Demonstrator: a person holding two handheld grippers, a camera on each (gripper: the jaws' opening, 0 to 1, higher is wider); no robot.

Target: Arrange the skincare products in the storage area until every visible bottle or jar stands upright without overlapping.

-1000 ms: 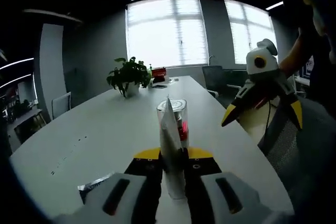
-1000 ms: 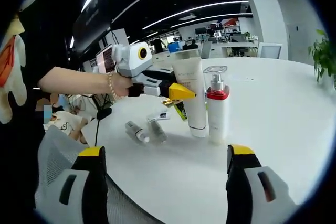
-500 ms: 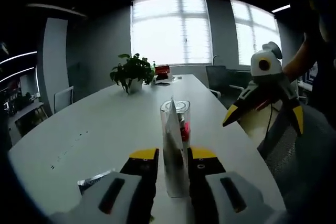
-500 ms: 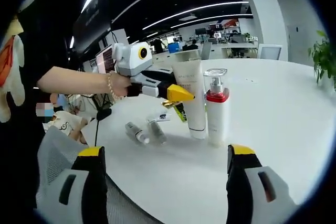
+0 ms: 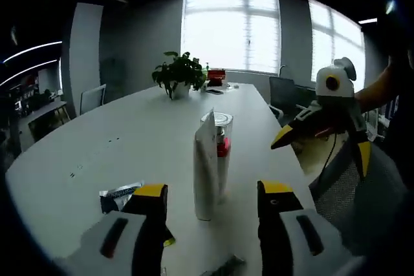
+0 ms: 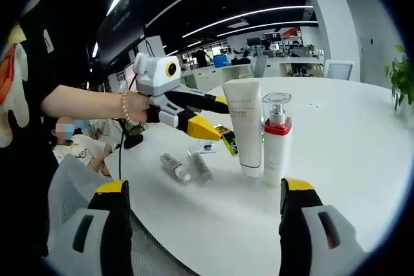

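Observation:
A white tube (image 5: pixel 204 171) stands upright on the white table (image 5: pixel 116 153), free between the open jaws of my left gripper (image 5: pixel 212 191). Just behind the tube, close beside it, stands a pump bottle (image 5: pixel 222 150) with a red collar. From the right gripper view the tube (image 6: pixel 247 127) and the pump bottle (image 6: pixel 277 140) stand side by side, and the left gripper (image 6: pixel 220 117) hovers open just to their left. Two small tubes (image 6: pixel 174 167) (image 6: pixel 201 166) lie flat near the table's edge. My right gripper (image 6: pixel 205 187) is open and holds nothing; it hangs in the air off the table's side (image 5: pixel 319 150).
Flat sachets (image 6: pixel 208 148) (image 6: pixel 228 140) lie behind the small tubes, and one sachet (image 5: pixel 119 193) rests by my left jaw. A potted plant (image 5: pixel 180 75) and a red item (image 5: pixel 217 74) stand at the far end. A mesh chair (image 5: pixel 349 192) sits beside the table's edge.
My left gripper has opened and let go of the white tube, then drawn back a little. The tube stays upright beside the pump bottle. The right gripper has stayed open.

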